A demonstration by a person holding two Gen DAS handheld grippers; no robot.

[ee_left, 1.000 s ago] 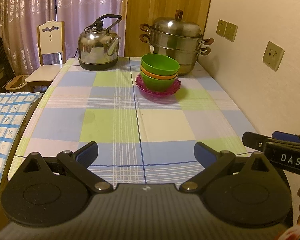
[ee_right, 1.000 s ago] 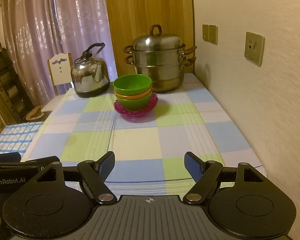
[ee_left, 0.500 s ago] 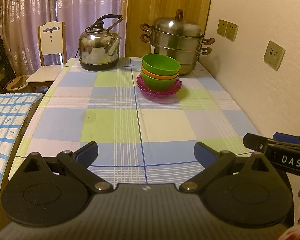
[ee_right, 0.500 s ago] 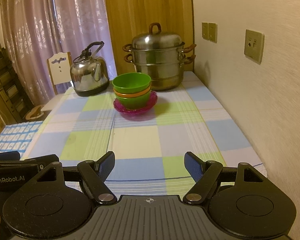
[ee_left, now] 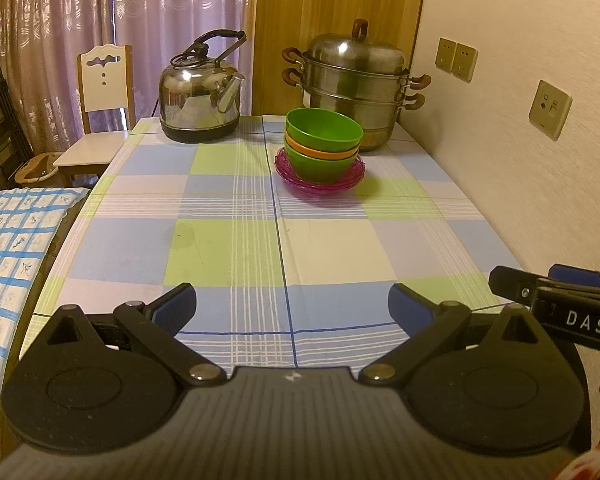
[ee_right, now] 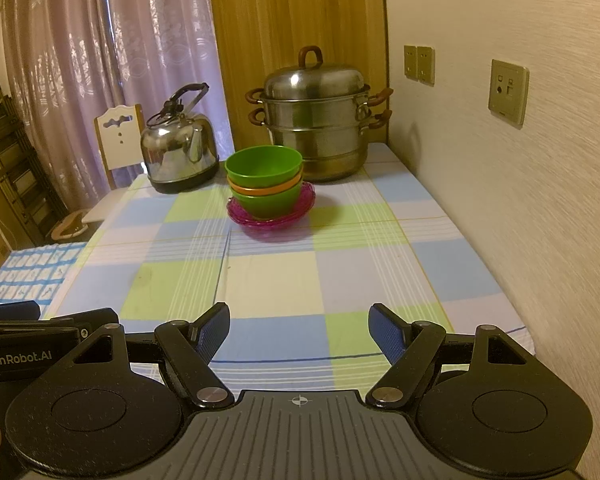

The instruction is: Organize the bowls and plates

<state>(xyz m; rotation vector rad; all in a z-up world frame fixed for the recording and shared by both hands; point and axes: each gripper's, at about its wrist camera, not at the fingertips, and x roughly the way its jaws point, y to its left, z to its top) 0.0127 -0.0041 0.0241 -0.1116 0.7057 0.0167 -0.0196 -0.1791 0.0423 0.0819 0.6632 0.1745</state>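
Note:
A stack of bowls, green on orange on green, sits on pink plates at the far middle of the checked table; it also shows in the right wrist view, on the pink plates. My left gripper is open and empty above the table's near edge. My right gripper is open and empty beside it, also near the front edge. Both are far from the stack.
A steel kettle stands at the far left and a steel steamer pot at the far right, just behind the stack. A wall runs along the table's right side. A white chair stands beyond the far left corner.
Both grippers have drifted slightly; the view shifts a little. The stack has not moved and both grippers stay open.

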